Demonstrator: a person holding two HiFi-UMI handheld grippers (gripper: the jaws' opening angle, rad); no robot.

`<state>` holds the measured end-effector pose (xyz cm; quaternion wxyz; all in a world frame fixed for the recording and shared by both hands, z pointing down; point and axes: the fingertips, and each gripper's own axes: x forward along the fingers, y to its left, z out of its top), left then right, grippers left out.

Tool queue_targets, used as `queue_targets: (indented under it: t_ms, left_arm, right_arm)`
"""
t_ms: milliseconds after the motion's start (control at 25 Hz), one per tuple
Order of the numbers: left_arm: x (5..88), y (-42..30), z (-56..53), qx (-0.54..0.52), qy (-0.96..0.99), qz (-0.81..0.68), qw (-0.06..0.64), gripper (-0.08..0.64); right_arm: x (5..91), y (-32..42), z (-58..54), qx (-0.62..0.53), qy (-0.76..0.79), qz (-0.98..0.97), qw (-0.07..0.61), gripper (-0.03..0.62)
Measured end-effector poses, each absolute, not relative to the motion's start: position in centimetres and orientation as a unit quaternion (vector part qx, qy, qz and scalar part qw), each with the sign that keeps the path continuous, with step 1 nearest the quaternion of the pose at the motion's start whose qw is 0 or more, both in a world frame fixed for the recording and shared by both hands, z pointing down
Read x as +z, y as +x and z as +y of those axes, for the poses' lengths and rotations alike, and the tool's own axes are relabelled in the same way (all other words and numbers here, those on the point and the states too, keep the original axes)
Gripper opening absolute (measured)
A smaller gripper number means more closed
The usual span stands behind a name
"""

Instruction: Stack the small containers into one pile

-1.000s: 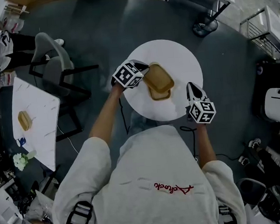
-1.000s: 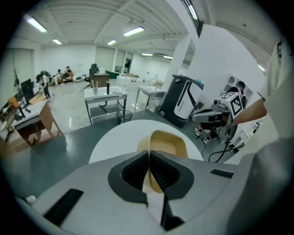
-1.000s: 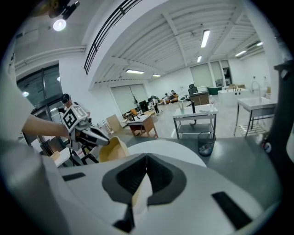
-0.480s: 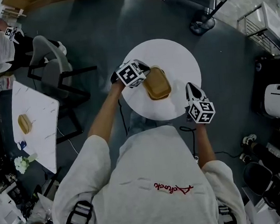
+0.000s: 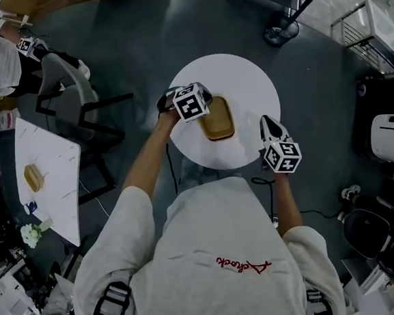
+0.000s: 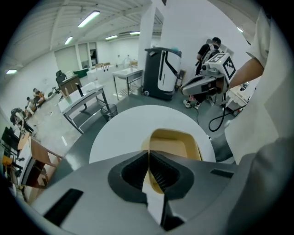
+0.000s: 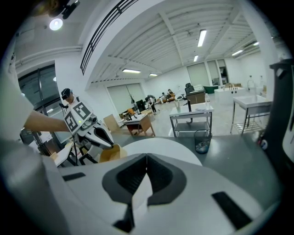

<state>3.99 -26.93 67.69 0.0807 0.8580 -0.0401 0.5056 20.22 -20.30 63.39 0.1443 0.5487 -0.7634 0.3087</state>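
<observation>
Tan and thin-walled, the container (image 5: 218,118) lies open side up on the round white table (image 5: 245,80), left of the table's centre. No view shows whether more than one is nested there.

The left gripper (image 5: 207,106) is at the table's left edge, pointing steeply down at the container's near rim. In the head view its marker cube (image 5: 191,104) covers the grip. The left gripper view shows it: the jaws are drawn together on the rim, with a strip of tan wall pinched between the pads (image 6: 164,172).

The right gripper (image 5: 267,123) hangs over the table's right edge, apart from the container. In the right gripper view its jaws meet tip to tip with nothing between them. That view alone gives the left gripper in side profile, with the container at its tip, and a wire bin (image 7: 202,141) on the floor beyond the table.

Only the head view shows a marble-topped table (image 5: 54,166) well to the left of the round one, carrying a small tan item (image 5: 32,177).
</observation>
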Motion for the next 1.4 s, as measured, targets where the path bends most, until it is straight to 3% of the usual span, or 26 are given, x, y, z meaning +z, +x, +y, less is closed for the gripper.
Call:
queue_targets:
  t_ms: [1400]
  left_arm:
    - [73.1, 6.6, -26.7, 0.55, 0.834, -0.033, 0.034, 0.025]
  right_arm:
    - [65.0, 22.6, -21.2, 0.325, 0.55, -0.754, 0.153, 0.021]
